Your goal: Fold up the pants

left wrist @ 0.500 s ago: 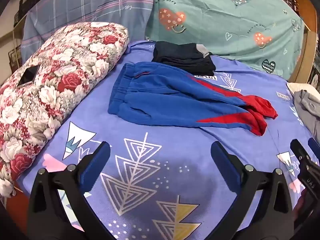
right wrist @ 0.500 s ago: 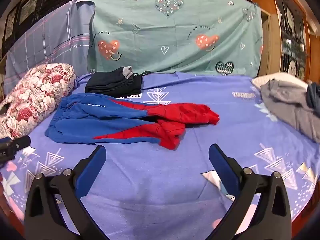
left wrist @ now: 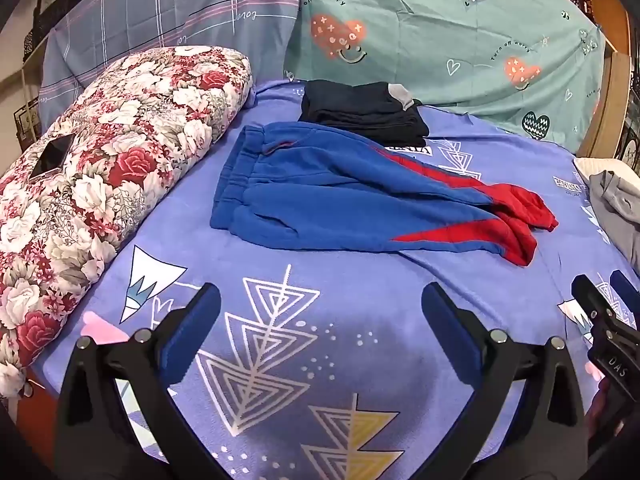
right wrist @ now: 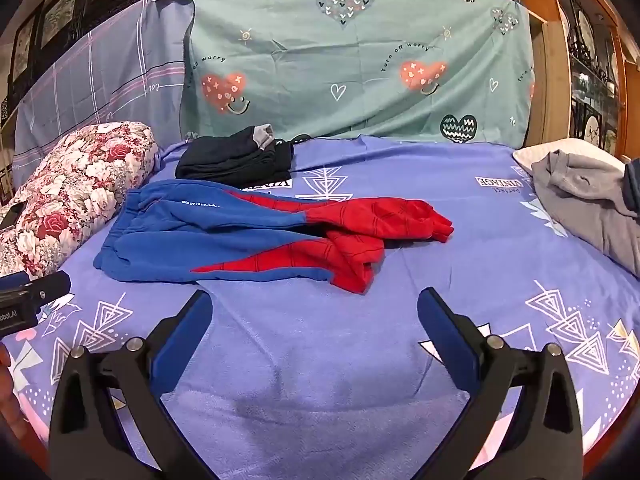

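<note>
Blue-and-red pants (left wrist: 360, 200) flat on bed (left wrist: 304, 280), waistband toward floral pillow (left wrist: 112, 168), red cuffs rumpled at opposite end. Folded black garment (left wrist: 360, 114) just behind. Grey clothes (right wrist: 588, 200) well apart at bed edge. Left tongs (left wrist: 320, 312) and right tongs (right wrist: 314, 312) both spread wide, empty, hovering near pants, not touching.

- Left gripper (left wrist: 320, 304): black plastic arms, blue pads, silver screws.
- Right gripper (right wrist: 314, 310): built alike; white lettering is seen on its black side.
</note>
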Motion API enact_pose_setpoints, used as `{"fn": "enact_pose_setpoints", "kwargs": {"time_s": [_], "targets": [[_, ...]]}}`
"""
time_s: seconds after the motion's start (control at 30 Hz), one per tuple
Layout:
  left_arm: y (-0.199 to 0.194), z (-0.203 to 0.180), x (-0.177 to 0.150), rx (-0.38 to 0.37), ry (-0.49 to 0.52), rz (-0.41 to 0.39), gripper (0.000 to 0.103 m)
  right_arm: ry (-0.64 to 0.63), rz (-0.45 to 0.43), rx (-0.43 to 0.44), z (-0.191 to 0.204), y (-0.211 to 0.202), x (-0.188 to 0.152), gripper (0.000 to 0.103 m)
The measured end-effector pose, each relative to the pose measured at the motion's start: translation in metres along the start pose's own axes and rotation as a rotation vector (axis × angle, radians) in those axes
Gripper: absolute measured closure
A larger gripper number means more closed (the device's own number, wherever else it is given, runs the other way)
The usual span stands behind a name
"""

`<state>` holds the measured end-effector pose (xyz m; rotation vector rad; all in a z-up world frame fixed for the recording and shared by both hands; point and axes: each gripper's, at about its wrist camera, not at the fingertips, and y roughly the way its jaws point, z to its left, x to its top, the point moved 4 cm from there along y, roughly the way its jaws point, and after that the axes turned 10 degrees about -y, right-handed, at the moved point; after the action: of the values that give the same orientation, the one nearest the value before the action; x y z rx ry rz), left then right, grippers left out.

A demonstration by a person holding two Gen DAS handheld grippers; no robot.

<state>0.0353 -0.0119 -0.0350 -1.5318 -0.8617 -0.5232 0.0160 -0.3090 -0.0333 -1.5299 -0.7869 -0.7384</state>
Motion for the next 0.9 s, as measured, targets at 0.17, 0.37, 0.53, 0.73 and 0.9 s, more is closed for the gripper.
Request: {"fn": "enact_pose_setpoints", "kwargs": {"time_s": [0.17,0.37,0.53,0.73,0.9], "targets": [[0.003,0.002,0.001,-0.003,-0.003,0.007,0.002,-0.003,0.008,-0.002,0.004,0.003,0.0,0.001],[0.003,0.0,0.0,-0.004,-0.002,0.004,0.002,-0.019,0.011,0.001,0.008,0.007,-0.001,0.001],[0.003,-0.001,-0.001,-0.007,-0.001,0.006,0.002,-0.012,0.016,0.008,0.008,0.008,-0.002,0.001],[0.002,-0.001,-0.002,-0.008,-0.001,0.005,0.002,-0.028,0.023,0.013,0.012,0.009,-0.003,0.001],[0.001,-0.001,-0.002,-0.005,0.0,0.007,0.002,-0.032,0.026,0.013,0.013,0.009,-0.003,0.001]]}}
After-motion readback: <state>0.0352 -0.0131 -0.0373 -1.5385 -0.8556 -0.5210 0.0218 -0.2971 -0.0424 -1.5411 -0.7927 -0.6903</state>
